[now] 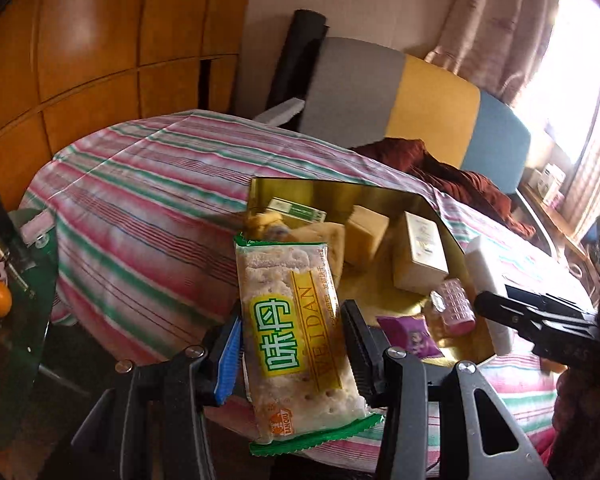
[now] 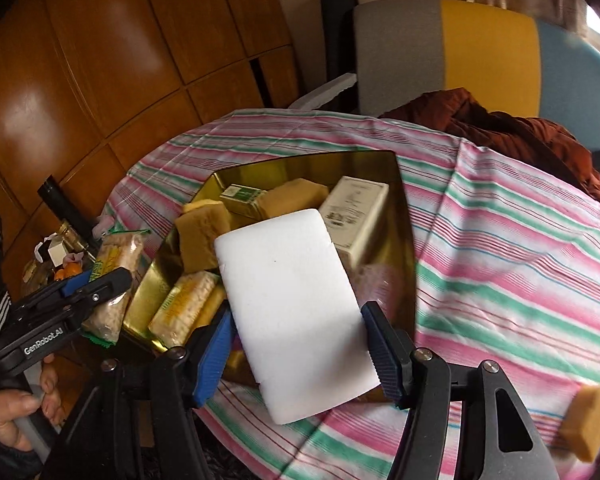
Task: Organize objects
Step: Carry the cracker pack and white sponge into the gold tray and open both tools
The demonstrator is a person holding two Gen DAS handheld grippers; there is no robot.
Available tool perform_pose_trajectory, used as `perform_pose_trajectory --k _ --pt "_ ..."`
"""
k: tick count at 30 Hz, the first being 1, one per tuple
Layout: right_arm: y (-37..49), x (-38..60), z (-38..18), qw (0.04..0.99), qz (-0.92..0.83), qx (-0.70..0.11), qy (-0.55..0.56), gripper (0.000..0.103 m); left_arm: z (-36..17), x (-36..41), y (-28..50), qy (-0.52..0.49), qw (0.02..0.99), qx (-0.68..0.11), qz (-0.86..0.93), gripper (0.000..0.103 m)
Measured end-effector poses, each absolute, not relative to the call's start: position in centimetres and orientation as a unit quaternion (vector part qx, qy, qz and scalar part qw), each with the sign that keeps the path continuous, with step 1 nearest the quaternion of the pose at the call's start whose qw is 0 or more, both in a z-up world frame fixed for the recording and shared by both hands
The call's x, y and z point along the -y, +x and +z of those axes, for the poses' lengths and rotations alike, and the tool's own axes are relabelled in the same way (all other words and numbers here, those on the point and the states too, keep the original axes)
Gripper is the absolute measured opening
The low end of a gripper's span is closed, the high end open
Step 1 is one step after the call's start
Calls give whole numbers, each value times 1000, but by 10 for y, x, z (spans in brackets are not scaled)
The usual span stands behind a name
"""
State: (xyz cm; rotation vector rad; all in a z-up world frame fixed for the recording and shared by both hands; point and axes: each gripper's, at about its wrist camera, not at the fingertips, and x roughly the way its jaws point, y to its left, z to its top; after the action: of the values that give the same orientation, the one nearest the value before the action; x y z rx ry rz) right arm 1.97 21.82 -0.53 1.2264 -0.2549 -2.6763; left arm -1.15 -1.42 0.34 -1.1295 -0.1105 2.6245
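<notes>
Both cams ride the hand-held grippers, angled steeply down along the fingers. Left wrist cam sits at the near left of the gold tray (image 1: 440, 216), close in, facing the headboard (image 1: 420, 96). Right wrist cam hangs over the tray's near edge, same heading. Shared: tray, striped bedsheet (image 2: 500, 240), headboard, wood wardrobe (image 1: 100, 40). Each cam catches the other gripper at its frame edge.

Daylight floods in from a blown-out window (image 1: 572, 80) at upper right, glinting off the gold tray (image 2: 404, 216) and wooden cabinet (image 2: 80, 80). Fisheye bending with dark corners; slight motion blur.
</notes>
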Motion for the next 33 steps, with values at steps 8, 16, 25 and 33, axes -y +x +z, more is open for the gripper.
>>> perform_pose_trajectory --k 8,16,25,33 --pt "-31 -195 -1 106 -894 98 424 66 -7 10 -14 -403 166 48 899 46" --pt "-54 -195 2 125 -889 151 413 83 -20 -2 -17 -423 181 43 887 46" --pt "-27 -219 -6 69 -895 152 413 95 -32 -39 -23 -437 209 21 875 46" --pt "3 -247 5 28 -908 163 385 101 -37 -71 -52 -437 207 9 875 47"
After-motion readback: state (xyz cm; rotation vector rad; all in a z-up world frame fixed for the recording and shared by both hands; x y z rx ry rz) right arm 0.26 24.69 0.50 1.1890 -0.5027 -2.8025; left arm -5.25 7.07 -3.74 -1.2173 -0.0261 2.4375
